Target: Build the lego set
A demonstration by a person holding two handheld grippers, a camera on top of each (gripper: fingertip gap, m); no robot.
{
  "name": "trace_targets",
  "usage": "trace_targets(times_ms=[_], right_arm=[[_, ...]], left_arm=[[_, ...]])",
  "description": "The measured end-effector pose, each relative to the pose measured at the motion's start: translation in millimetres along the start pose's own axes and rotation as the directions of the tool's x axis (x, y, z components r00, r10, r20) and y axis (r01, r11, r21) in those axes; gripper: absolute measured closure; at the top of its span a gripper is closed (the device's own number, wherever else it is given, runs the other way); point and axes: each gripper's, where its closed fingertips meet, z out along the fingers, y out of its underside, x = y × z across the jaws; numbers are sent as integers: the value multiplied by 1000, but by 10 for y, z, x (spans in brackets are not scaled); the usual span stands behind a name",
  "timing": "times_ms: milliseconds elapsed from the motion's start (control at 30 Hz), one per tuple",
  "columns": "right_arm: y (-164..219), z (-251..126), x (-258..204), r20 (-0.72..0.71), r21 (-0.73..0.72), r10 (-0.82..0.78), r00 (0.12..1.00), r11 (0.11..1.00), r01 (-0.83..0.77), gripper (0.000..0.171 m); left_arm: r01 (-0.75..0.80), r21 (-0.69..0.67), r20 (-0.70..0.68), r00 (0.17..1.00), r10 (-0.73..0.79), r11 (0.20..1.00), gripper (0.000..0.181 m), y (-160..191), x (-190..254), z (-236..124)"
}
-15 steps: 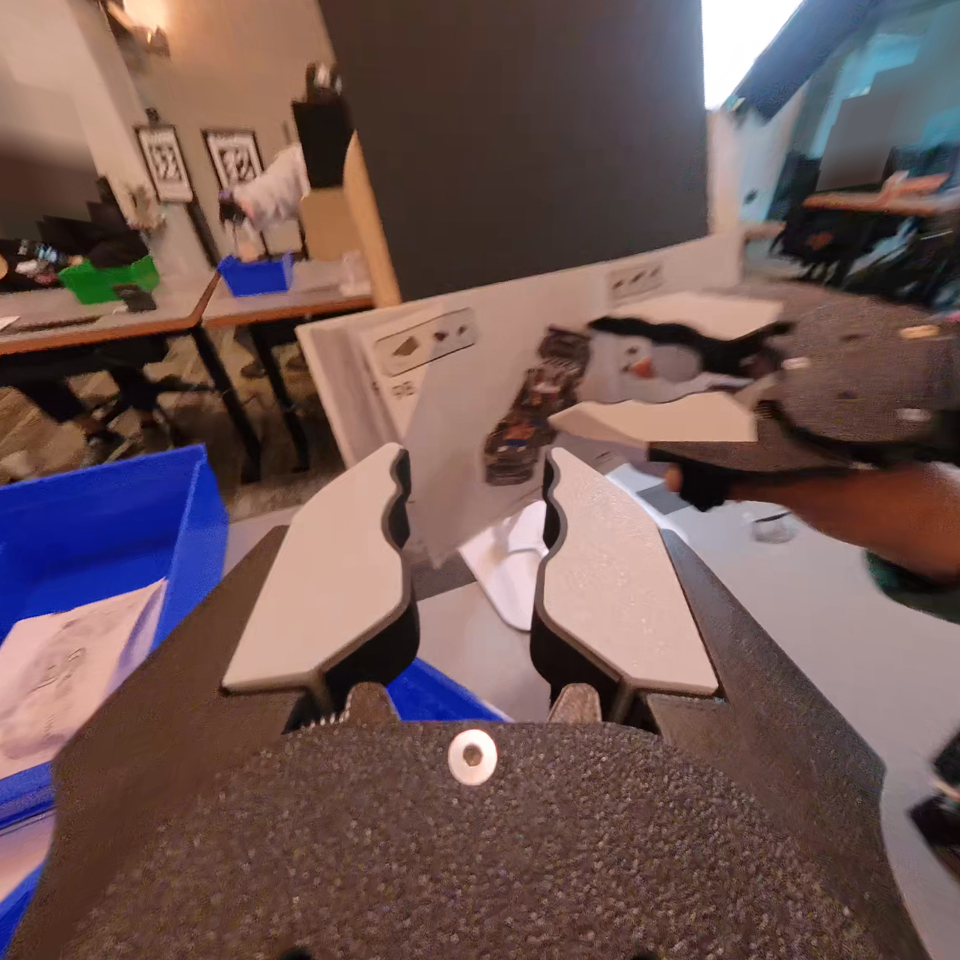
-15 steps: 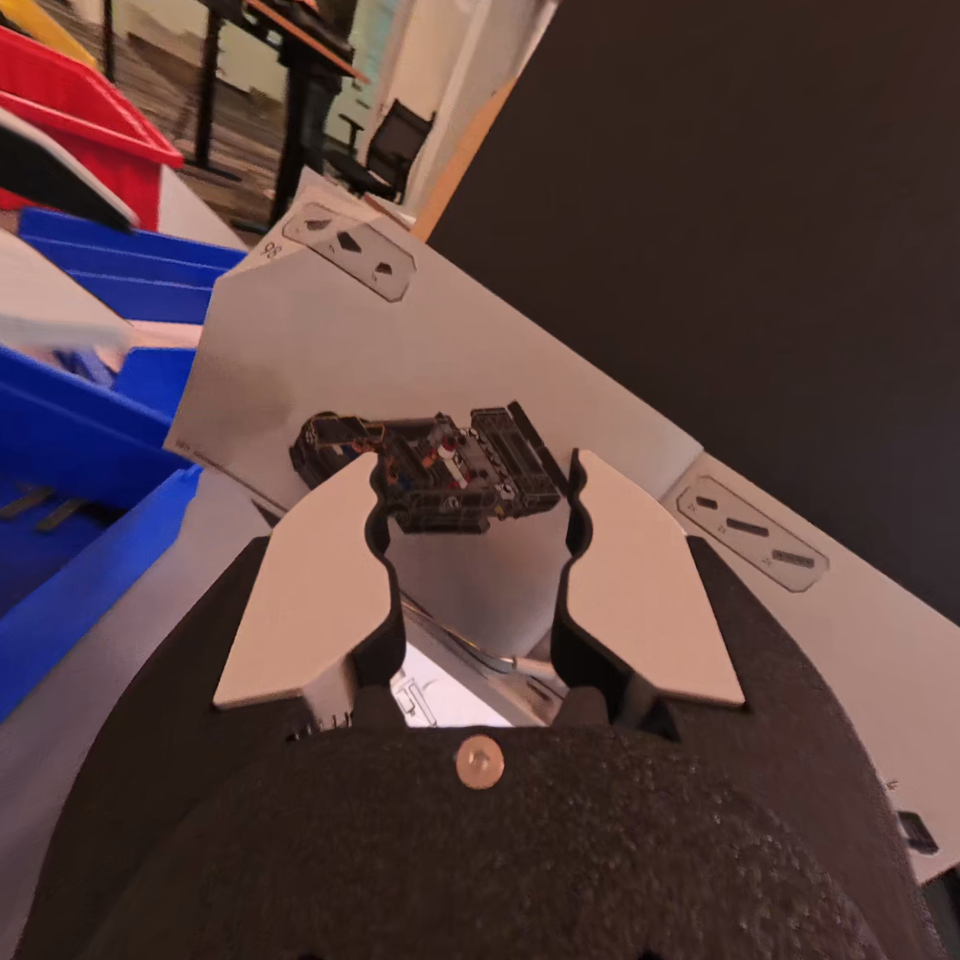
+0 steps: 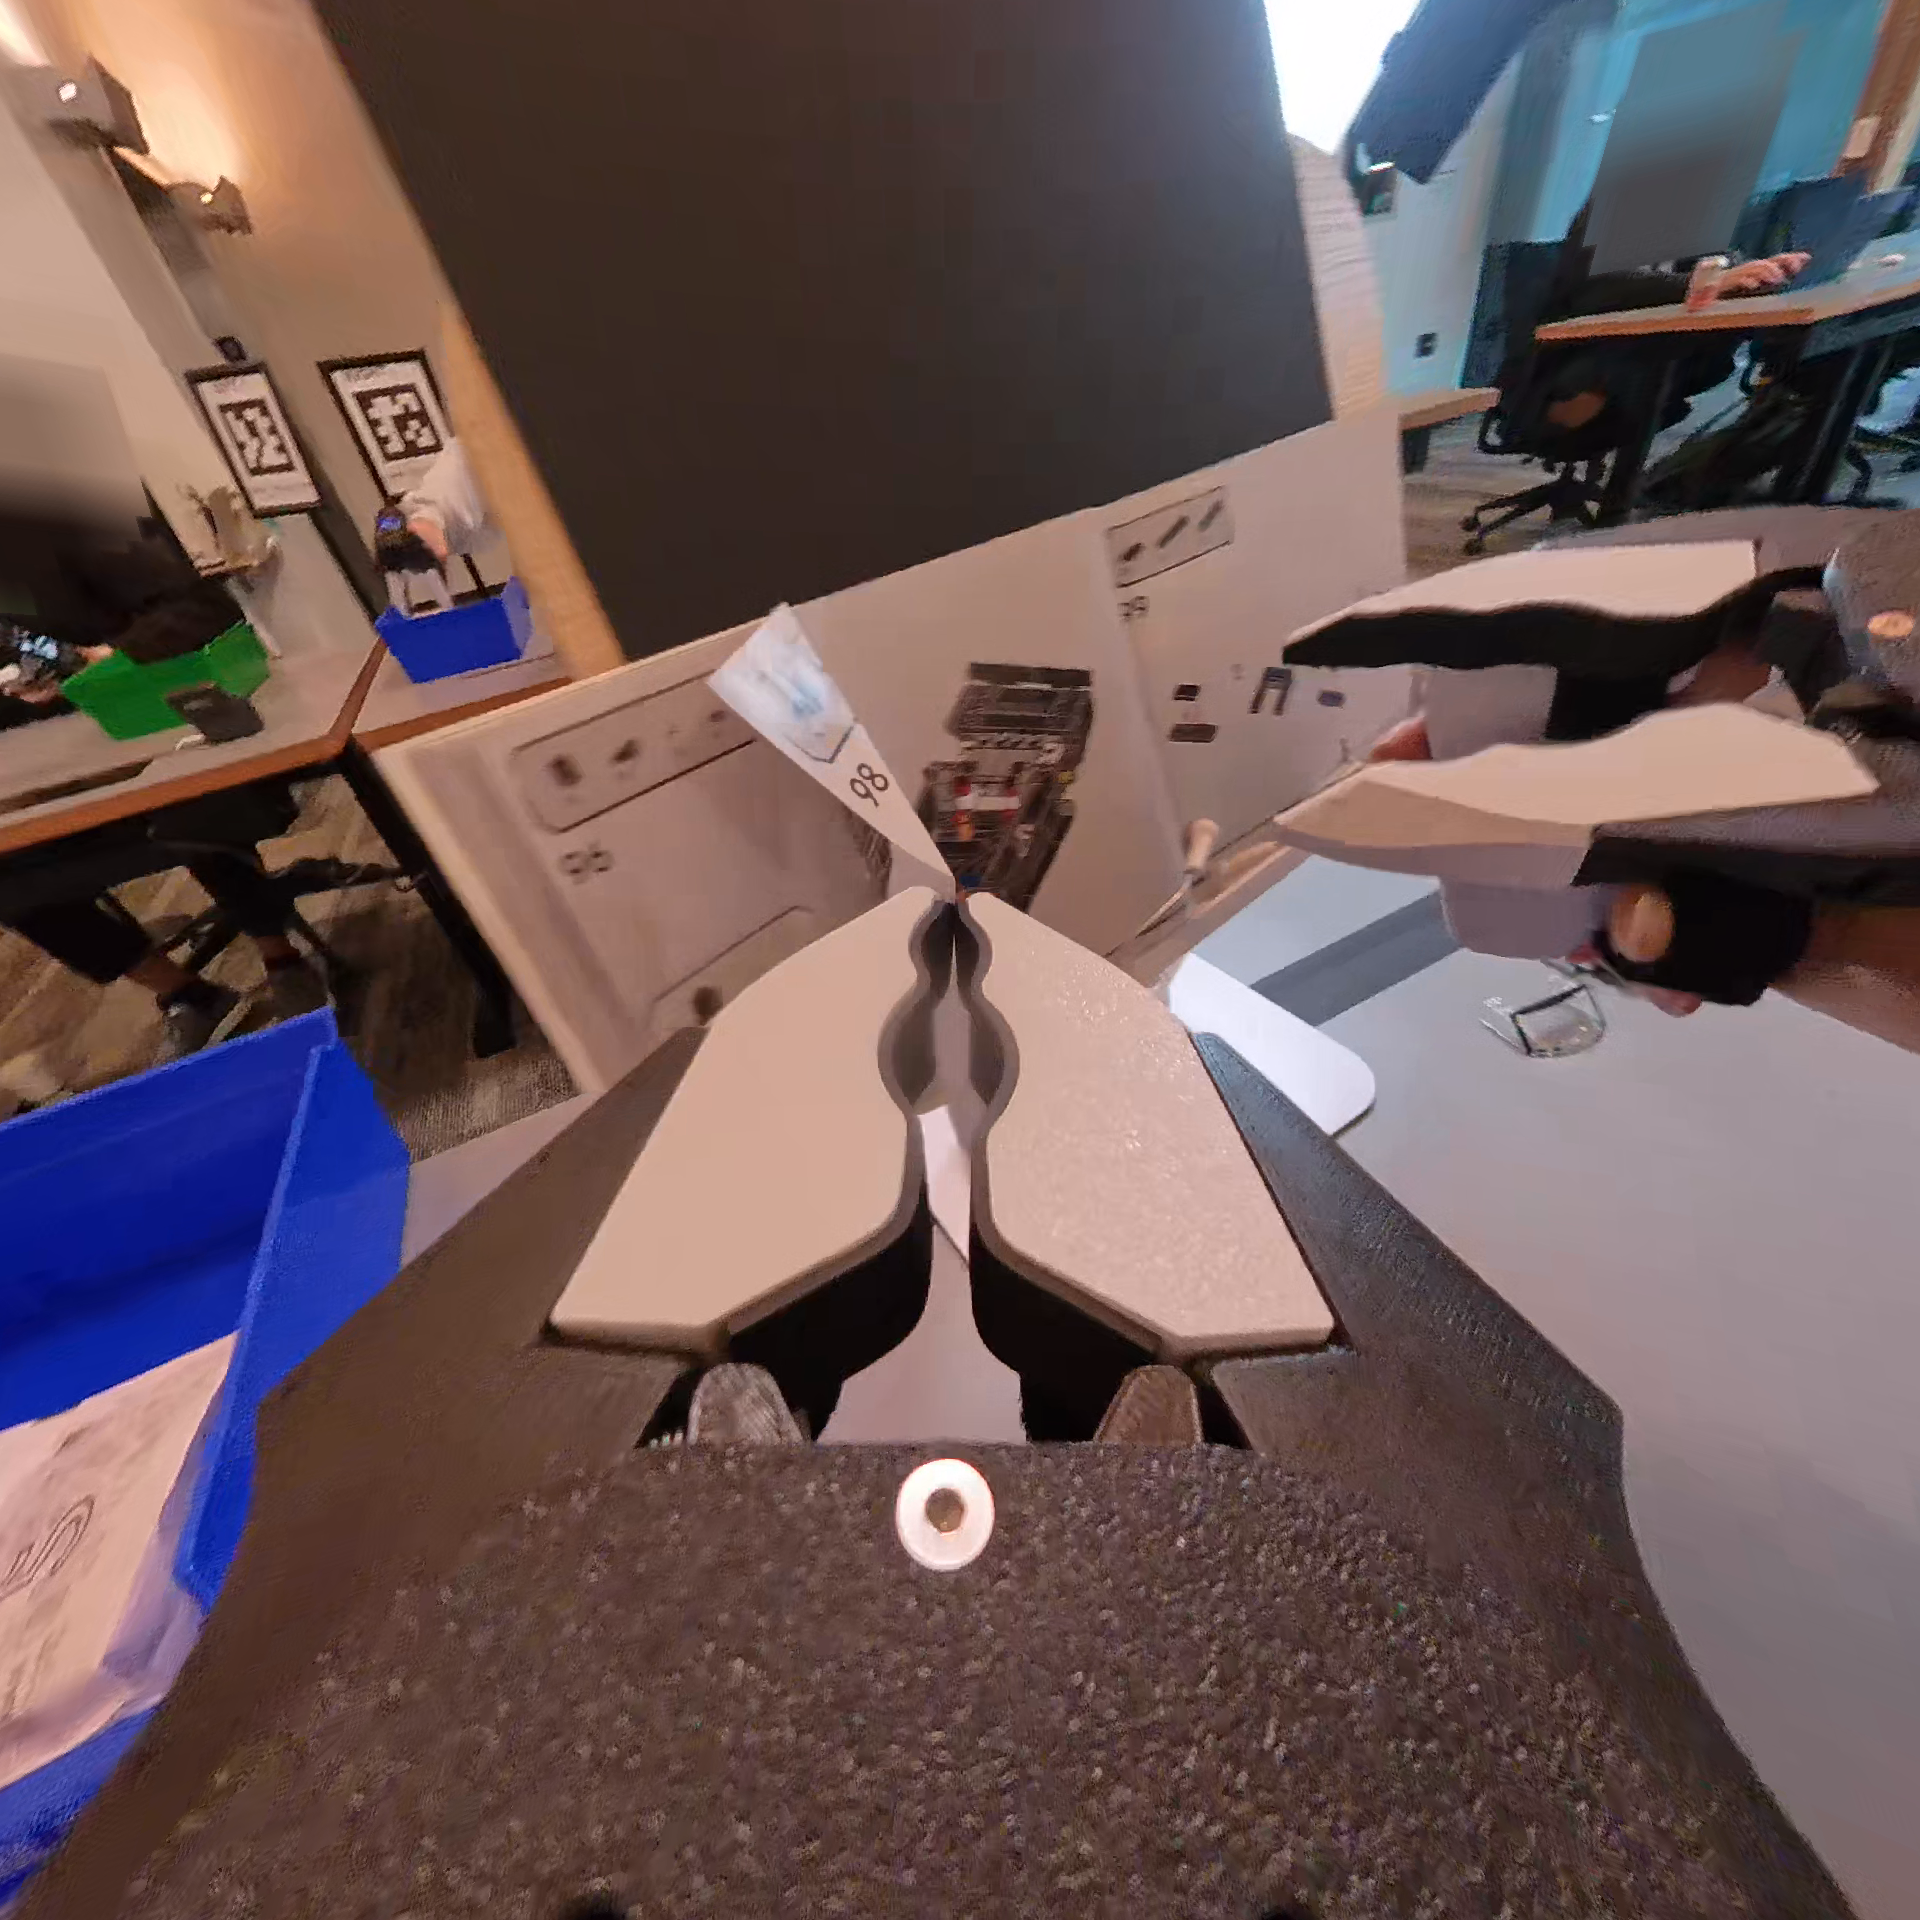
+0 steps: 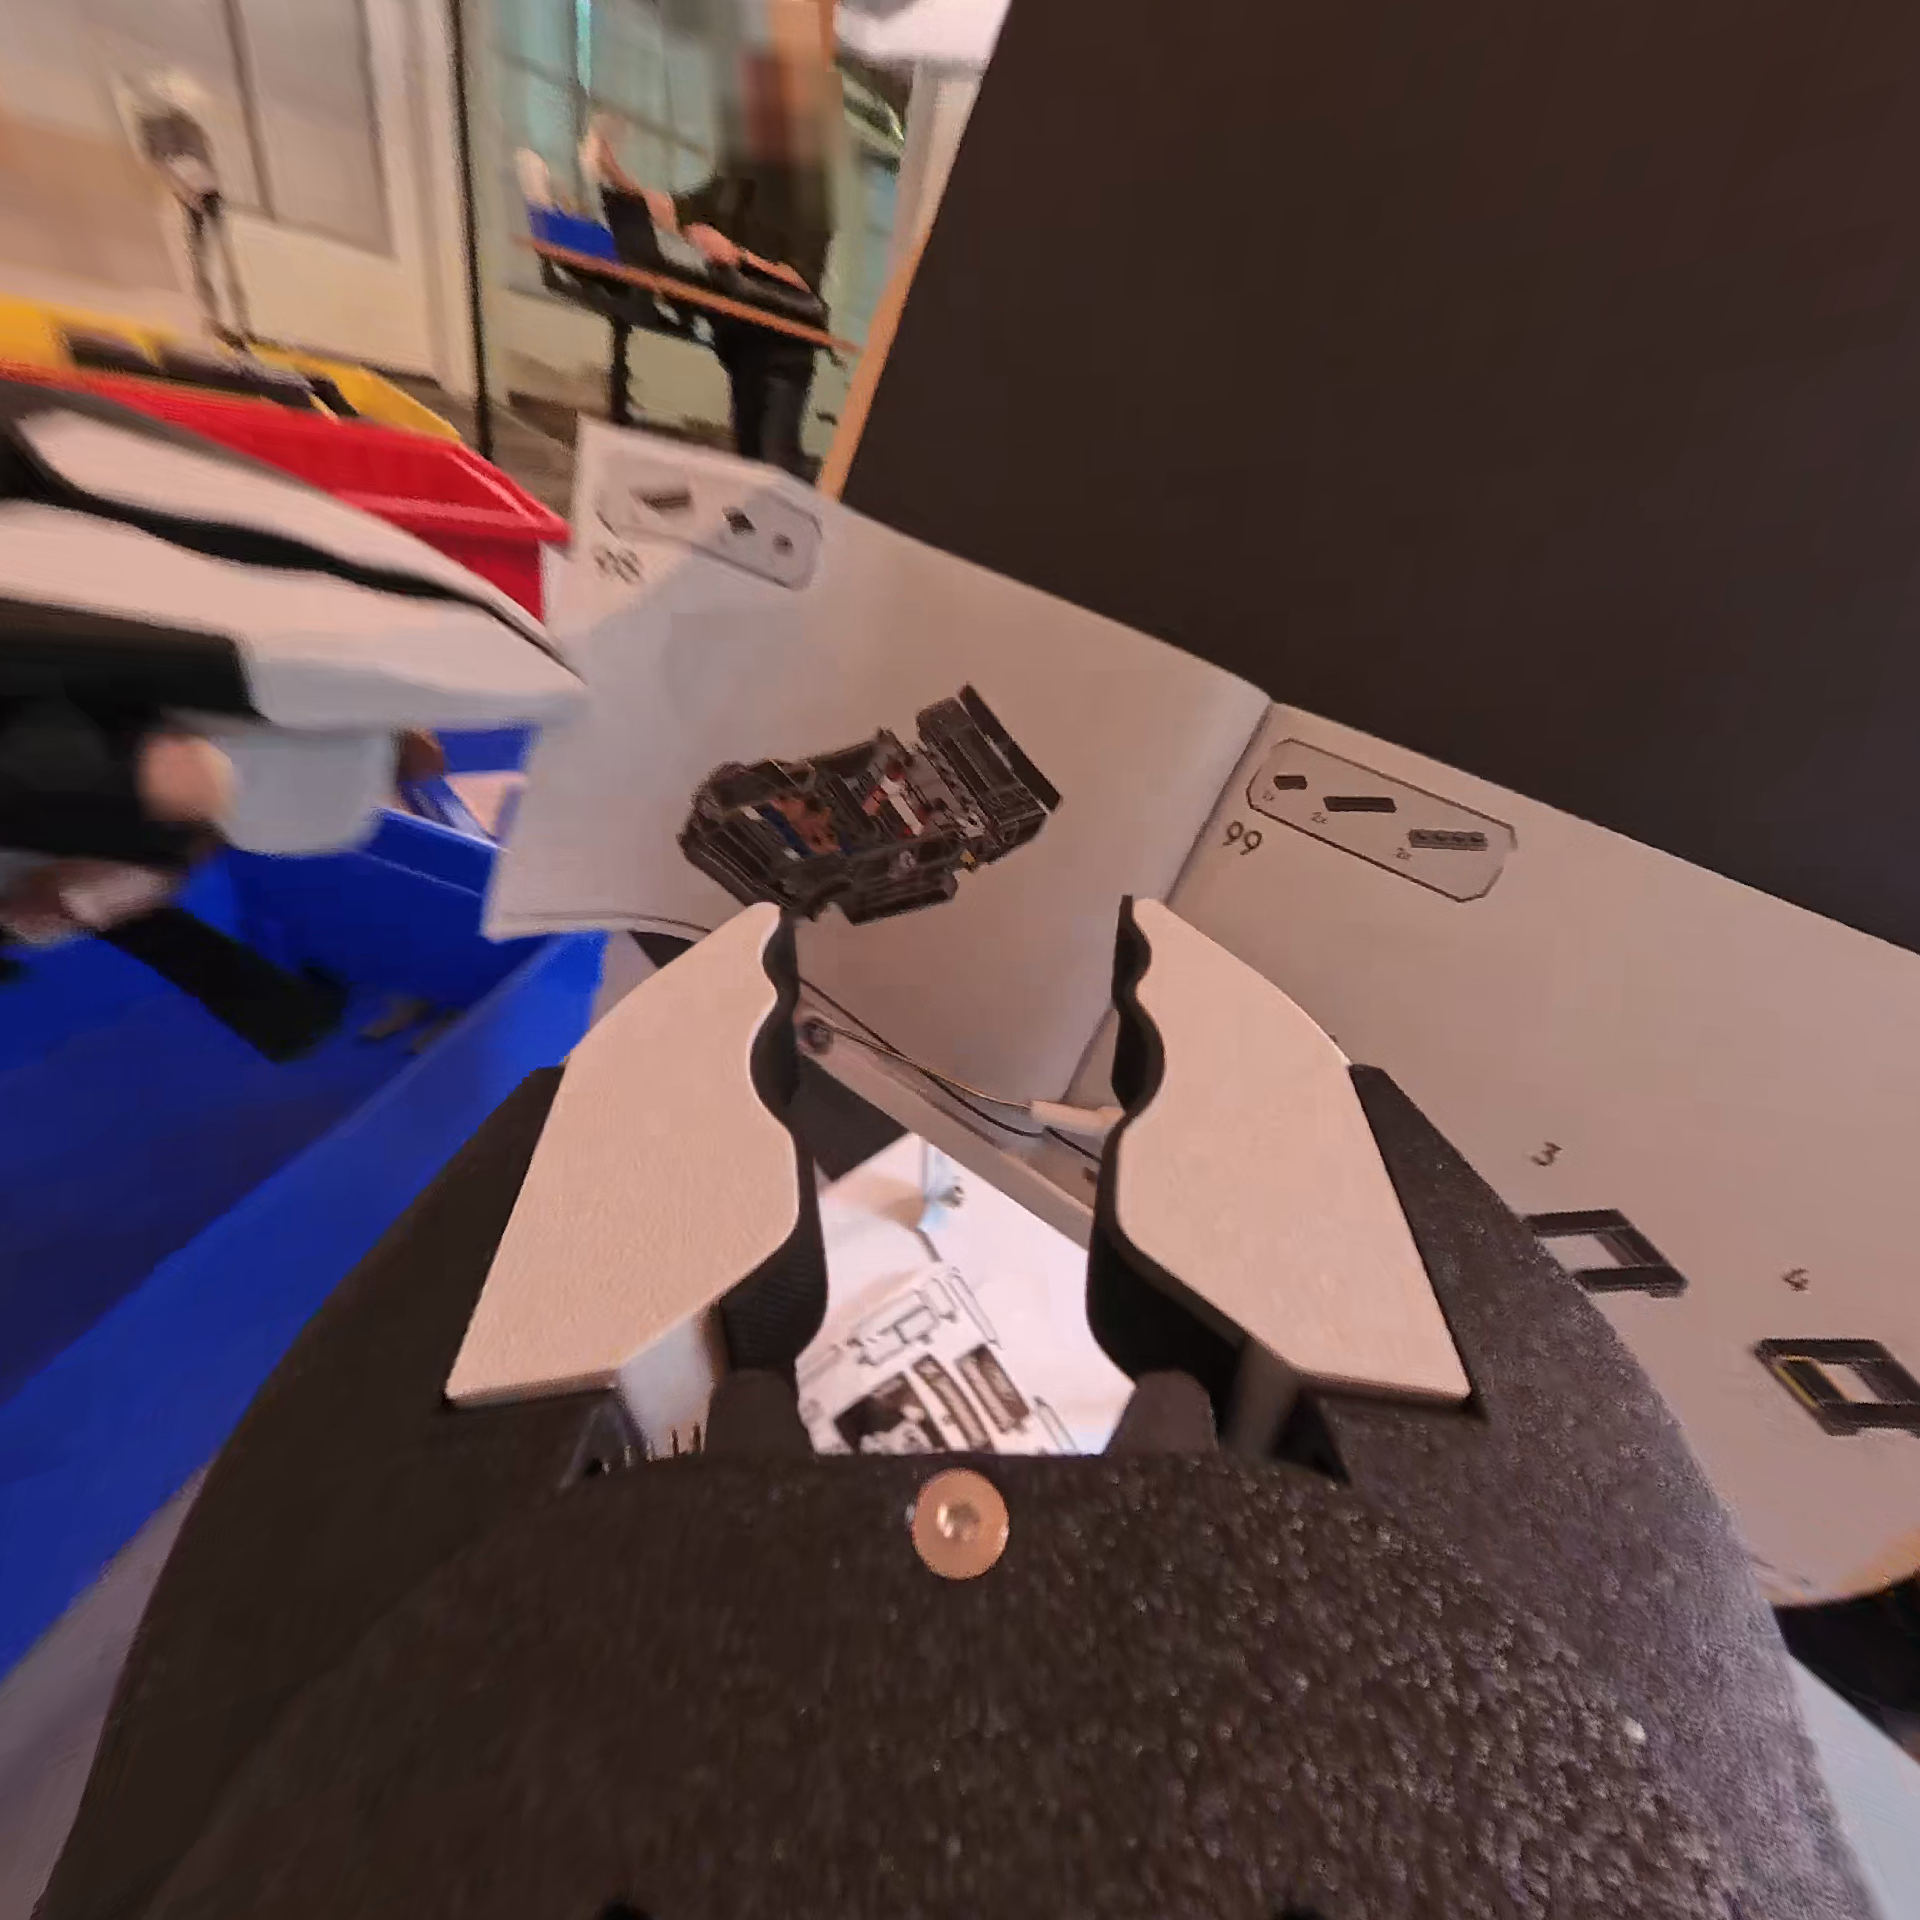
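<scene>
The left gripper (image 3: pixel 954 902) is pressed together on a single page (image 3: pixel 831 758) of the instruction booklet (image 3: pixel 1226 665), pinching it at the tips; the sheet fans upward toward 11 o'clock from the pinch. The right gripper (image 4: pixel 951 914) is spread and holds nothing, its fingers (image 4: pixel 665 1143) hovering just short of the open booklet, which stands propped against a dark panel (image 4: pixel 1455 364) at 12 o'clock.

The booklet is the only part of the lego set clearly identifiable; small dark pieces lie in a blue bin (image 4: pixel 260 1091) at 9 o'clock in the right wrist view, too blurred to name. No assembled model is visible.

Risk, in my judgement: the page is thin and held only at the tips, so a sideways pull could tear or crease it, or tip the booklet off its support. The two grippers stand near each other and could collide during the turn.

The left wrist view shows the pinch, the right gripper from the side at 3 o'clock, a small clear item (image 3: pixel 1548 1023) on the grey table (image 3: pixel 1662 1247) and a paper-filled blue bin (image 3: pixel 187 1195) at 8 o'clock. The right wrist view alone shows a red bin (image 4: pixel 416 488), a yellow bin beyond it, and a printed sheet (image 4: pixel 935 1392) beneath the fingers.
</scene>
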Motion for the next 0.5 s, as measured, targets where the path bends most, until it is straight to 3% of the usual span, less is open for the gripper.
trace_targets(times_ms=[100, 233, 367, 433, 500], right_arm=[[-193, -129, -166, 139, 42, 112, 984, 992, -119, 115], [-444, -160, -407, 351, -22, 329, 877, 939, -344, 115], [-185, 75, -347, 271, -211, 346, 898, 932, -295, 116], [-2, 121, -281, 208, -267, 329, 921, 925, -270, 142], [67, 92, -162, 148, -235, 291, 945, 939, -252, 165]], left_arm=[[-48, 15, -43, 998, 49, 999, 181, -4, 174, 84], [-117, 42, -142, 982, 122, 992, 181, 30, 510, 234], [-226, 50, -172, 957, 231, 973, 181, 145, 790, 373], [-254, 38, -167, 952, 257, 966, 181, 204, 854, 424], [-266, 21, -154, 952, 266, 964, 181, 255, 876, 452]])
